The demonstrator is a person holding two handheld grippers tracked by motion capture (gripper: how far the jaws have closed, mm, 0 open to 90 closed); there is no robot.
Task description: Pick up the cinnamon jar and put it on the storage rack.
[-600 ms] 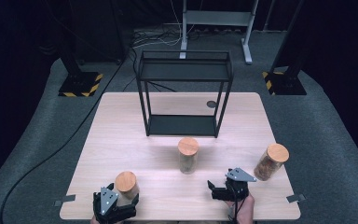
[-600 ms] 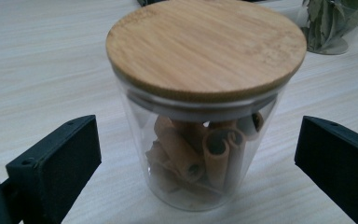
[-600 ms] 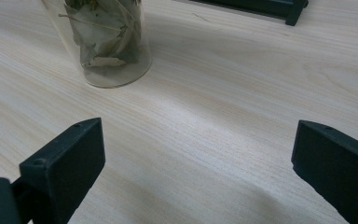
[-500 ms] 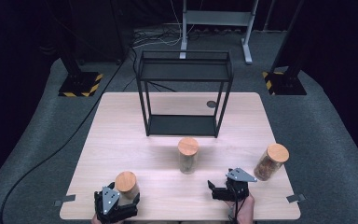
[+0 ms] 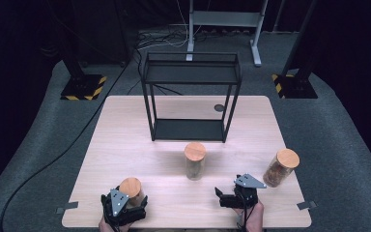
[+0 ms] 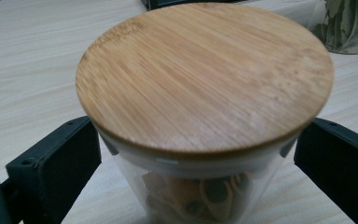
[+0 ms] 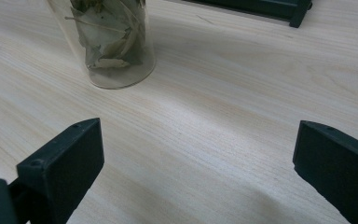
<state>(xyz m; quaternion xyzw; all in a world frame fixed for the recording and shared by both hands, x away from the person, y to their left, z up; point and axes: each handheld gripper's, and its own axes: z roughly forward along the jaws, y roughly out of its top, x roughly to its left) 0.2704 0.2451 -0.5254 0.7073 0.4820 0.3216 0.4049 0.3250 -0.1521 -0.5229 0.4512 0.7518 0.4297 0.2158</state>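
Note:
Three glass jars with bamboo lids stand on the wooden table (image 5: pixel 125 125). The near-left jar (image 5: pixel 130 186) holds brown pieces; in the left gripper view its lid (image 6: pixel 205 70) looms large. My left gripper (image 5: pixel 125 202) (image 6: pixel 198 140) is open, its jaws flanking this jar at the glass below the lid without visibly pressing on it. The middle jar (image 5: pixel 194 159) (image 7: pixel 109 42) contains green leaves. My right gripper (image 5: pixel 236 192) (image 7: pixel 199 140) stands open over bare table, right of and nearer than that jar. The third jar (image 5: pixel 281 166) stands at the right edge.
A black metal two-level rack (image 5: pixel 191 77) stands at the back middle of the table, with a small dark round mark (image 5: pixel 219 108) beside its right leg. Bare wood lies between the rack and the jars. Cables and stand feet lie on the grey floor beyond.

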